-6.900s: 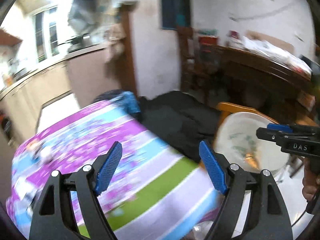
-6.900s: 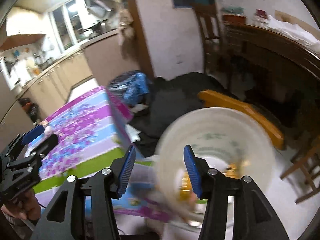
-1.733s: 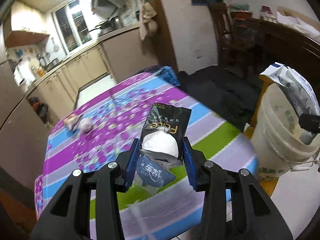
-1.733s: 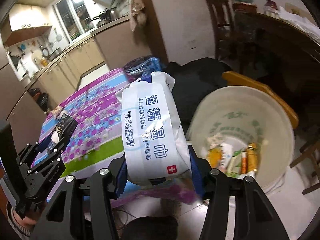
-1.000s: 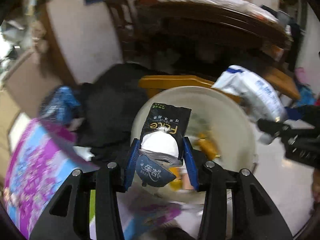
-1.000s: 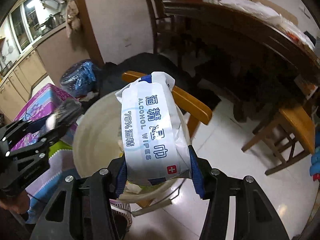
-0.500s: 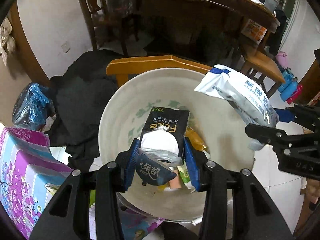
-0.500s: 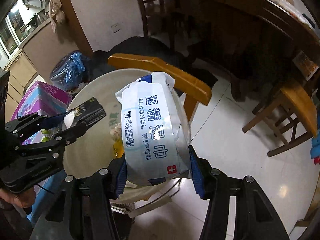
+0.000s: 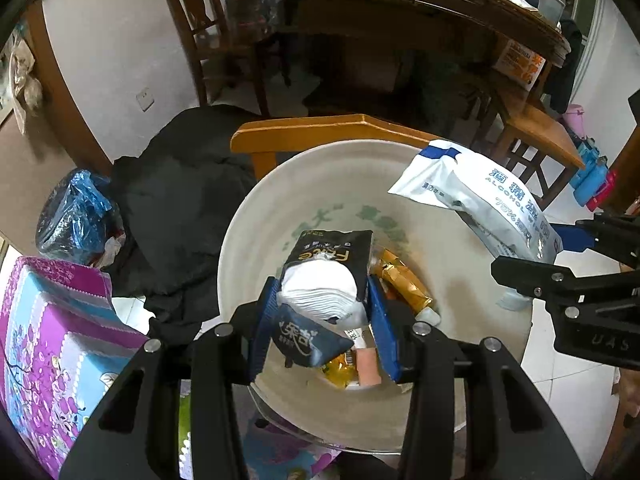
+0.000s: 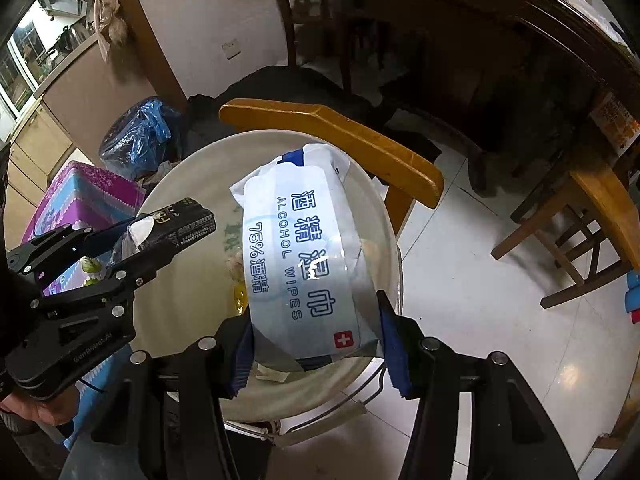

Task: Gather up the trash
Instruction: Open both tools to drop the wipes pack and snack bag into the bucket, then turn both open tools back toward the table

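I have both grippers tipped steeply down over the bucket (image 9: 248,248), side by side above its mouth. My left gripper (image 9: 322,316) has its blue fingers (image 9: 262,320) clamped on the tissue pack (image 9: 324,280), a black packet with white tissues bulging out of its torn front; its long axis runs away from the fingers, the far end pointing down into the bucket, and it hangs over the bucket's middle. My right gripper (image 10: 314,344) has its fingers (image 10: 390,344) pressed on either side of the wipes pack (image 10: 304,256), a white and blue pack that is held by its near end; its long axis also runs straight out from the fingers, its far end reaching toward the bucket's far rim, by the chair back (image 10: 332,136) behind the bucket. The left view looks straight into the bucket and shows the trash (image 9: 400,280) at its bottom, yellow and orange wrappers mostly, which the wipes pack nearly hides from the right view. The right view alone shows the bucket's wire handle (image 10: 340,404) hanging down its near side, and a hand (image 10: 36,410) under the left gripper. The purple flowered worktop (image 9: 52,344) sits left of the bucket in both views.
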{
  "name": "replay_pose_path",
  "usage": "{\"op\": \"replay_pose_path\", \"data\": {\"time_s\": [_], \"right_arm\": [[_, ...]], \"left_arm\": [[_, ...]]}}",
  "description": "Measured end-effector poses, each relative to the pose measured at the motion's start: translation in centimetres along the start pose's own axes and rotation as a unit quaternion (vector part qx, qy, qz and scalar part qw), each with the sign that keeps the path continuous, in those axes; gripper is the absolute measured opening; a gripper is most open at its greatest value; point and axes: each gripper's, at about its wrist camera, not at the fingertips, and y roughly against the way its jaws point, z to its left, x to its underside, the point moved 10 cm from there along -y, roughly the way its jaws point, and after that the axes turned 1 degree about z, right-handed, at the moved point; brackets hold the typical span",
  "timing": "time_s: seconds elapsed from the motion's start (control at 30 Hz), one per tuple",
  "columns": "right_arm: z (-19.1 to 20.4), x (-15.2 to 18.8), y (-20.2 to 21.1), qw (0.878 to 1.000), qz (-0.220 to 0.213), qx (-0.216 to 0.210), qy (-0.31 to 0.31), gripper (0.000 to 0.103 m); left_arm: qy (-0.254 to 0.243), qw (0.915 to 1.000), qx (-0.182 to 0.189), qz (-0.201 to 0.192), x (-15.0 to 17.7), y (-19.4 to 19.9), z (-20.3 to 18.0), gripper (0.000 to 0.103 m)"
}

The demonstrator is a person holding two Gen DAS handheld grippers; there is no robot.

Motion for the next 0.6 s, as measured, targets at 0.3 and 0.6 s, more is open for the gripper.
{"op": "replay_pose_path", "data": {"time_s": [0.3, 0.6], "right_arm": [[-0.6, -2.2, 0.6, 1.000, -0.029, 0.001, -0.002, 0.071], [-1.6, -2.0, 0.8, 1.000, -0.029, 0.001, 0.000, 0.069]], "left_arm": [[-0.002, 0.9990, -0.042, -0.013, -0.7, 0.2, 1.1, 0.080], [0.006, 0.9989, -0.044, -0.013, -0.3, 0.4, 1.2, 0.080]]}}
